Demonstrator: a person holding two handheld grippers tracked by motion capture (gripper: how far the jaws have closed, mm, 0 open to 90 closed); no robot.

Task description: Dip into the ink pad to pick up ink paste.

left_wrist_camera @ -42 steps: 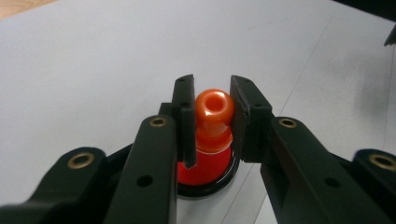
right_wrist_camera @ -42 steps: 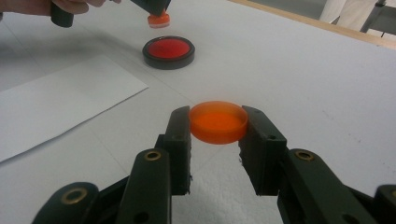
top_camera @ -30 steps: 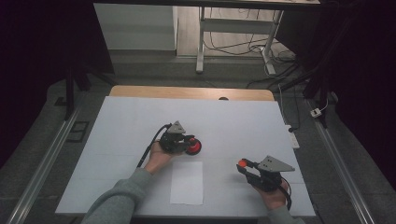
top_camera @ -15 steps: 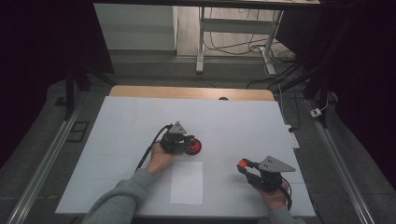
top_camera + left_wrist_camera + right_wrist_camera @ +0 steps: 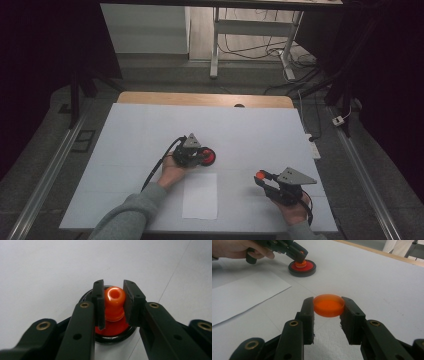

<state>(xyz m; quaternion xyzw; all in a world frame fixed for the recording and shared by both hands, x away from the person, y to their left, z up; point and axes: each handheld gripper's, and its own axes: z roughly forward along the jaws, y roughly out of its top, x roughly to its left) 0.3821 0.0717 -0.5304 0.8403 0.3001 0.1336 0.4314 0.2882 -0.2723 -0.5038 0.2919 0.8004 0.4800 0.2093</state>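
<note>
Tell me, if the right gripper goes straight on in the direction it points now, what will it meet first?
Probably the left gripper and the black-and-red round base under it, judging from the right gripper view. Before them lies bare white table. The right gripper carries an orange disc.

Orange disc (image 5: 328,305); orange knob (image 5: 114,300), black-rimmed red base (image 5: 302,267); white paper (image 5: 200,195)

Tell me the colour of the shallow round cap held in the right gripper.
Translucent orange. The shallow round cap shows best in the right gripper view.
</note>
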